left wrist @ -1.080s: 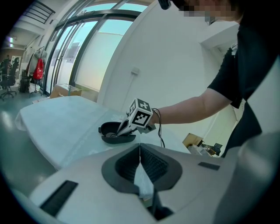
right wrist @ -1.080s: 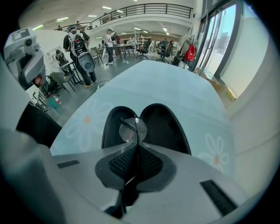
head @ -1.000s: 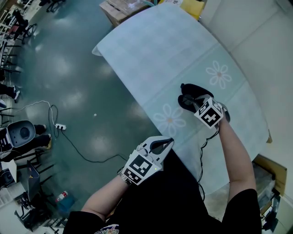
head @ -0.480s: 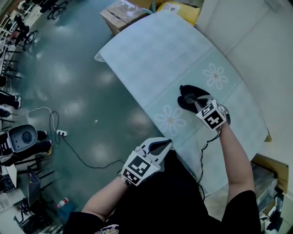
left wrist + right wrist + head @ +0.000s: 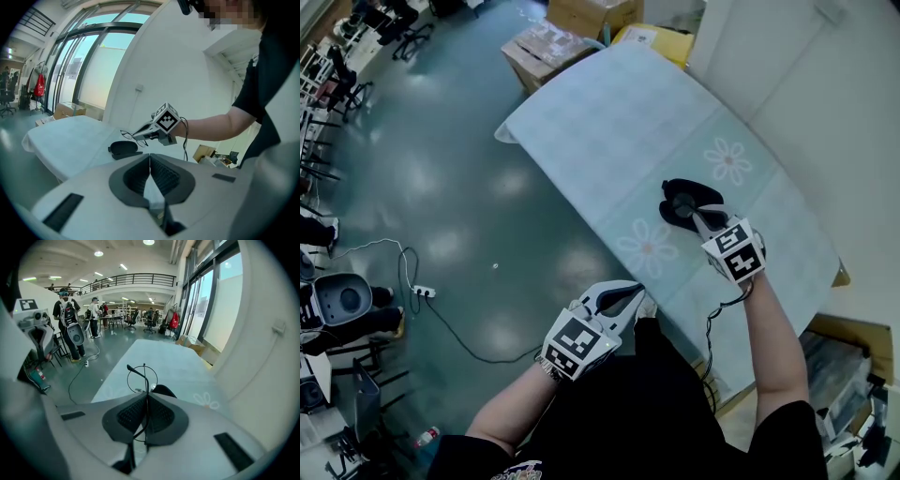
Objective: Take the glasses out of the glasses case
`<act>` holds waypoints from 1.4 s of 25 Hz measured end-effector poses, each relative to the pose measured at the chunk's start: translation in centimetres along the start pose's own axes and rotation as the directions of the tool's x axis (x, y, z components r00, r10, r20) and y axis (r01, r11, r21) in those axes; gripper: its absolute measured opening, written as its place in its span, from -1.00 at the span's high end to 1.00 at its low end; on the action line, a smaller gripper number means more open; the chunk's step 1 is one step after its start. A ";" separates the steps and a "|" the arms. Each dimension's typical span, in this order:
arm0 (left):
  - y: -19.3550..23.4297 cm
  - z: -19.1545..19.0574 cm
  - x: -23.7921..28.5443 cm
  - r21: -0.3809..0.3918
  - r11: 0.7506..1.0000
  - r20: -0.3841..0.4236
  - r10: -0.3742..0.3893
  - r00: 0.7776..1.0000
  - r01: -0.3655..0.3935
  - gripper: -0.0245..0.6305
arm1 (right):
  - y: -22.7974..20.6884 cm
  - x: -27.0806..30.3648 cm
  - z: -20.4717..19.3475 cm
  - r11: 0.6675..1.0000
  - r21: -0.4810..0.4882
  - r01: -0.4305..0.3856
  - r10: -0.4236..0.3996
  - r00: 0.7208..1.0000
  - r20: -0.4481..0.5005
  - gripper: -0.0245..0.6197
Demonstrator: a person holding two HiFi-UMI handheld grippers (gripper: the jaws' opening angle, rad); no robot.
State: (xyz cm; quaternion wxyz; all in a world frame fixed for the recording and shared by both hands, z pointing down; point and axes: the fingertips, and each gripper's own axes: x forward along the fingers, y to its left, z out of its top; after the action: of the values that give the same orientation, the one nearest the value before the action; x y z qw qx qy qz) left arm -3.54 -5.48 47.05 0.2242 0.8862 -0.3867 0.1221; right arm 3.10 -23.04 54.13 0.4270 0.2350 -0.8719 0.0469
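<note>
My right gripper (image 5: pixel 146 400) is clenched on the glasses (image 5: pixel 143 377). In the right gripper view a thin dark wire of the frame runs straight down between the two ribbed pads, and one round rim stands just above the tips in the middle of the frame. The black glasses case (image 5: pixel 163 390) peeks out right behind the jaws, a little right of centre.

In the left gripper view, the right gripper (image 5: pixel 137 136) sits at mid-frame with the glasses (image 5: pixel 127 134) at its tips. They are just above the glasses case (image 5: pixel 124 149) and look clear of it. The case lies on the table (image 5: pixel 70 136), its domed half over a flatter half.

In the head view, the right gripper (image 5: pixel 692 214) points up-left over the glasses case (image 5: pixel 673 208), right of centre. The frame itself is too fine for me to make out there.

My left gripper (image 5: pixel 150 161) is closed on nothing, its pads meeting in a single seam. In the head view, the left gripper (image 5: pixel 632 293) sits below centre, off the near edge of the table (image 5: pixel 609 122).

The table wears a pale blue cloth printed with a daisy (image 5: pixel 727 159) on the right and another daisy (image 5: pixel 647 246) beside the case. Cardboard boxes (image 5: pixel 546 45) stand at the top of the frame by the table's far end. A cable (image 5: pixel 455 314) trails across the green floor (image 5: pixel 441 187) at the lower left.
</note>
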 end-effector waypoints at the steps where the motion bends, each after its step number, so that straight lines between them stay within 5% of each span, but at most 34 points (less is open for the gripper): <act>1: -0.1 0.1 -0.4 0.003 1.000 0.005 -0.001 1.000 0.001 0.84 | 0.4 -0.6 0.3 1.000 0.010 0.007 -0.008 1.000 0.019 0.84; 10: 0.2 0.5 -4.3 0.019 1.000 0.051 -0.003 0.999 0.002 0.84 | 6.0 -6.2 3.4 0.986 0.166 0.024 -0.060 0.975 0.213 0.85; 17: -0.5 0.2 -6.4 0.039 0.999 0.065 -0.036 0.997 0.033 0.84 | 10.5 -10.5 3.5 0.944 0.329 0.009 -0.122 0.937 0.326 0.85; 35: -5.7 -1.0 -6.1 0.079 0.989 0.046 -0.125 0.991 0.121 0.84 | 17.7 -16.7 -1.9 0.858 0.512 -0.037 -0.193 0.901 0.390 0.85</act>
State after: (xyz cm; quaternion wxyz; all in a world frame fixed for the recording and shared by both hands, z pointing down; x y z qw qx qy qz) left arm -3.44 2.32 43.81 0.1874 0.9191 -0.3318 0.1000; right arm 5.25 -0.69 44.63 0.1498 0.3793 -0.8899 0.2042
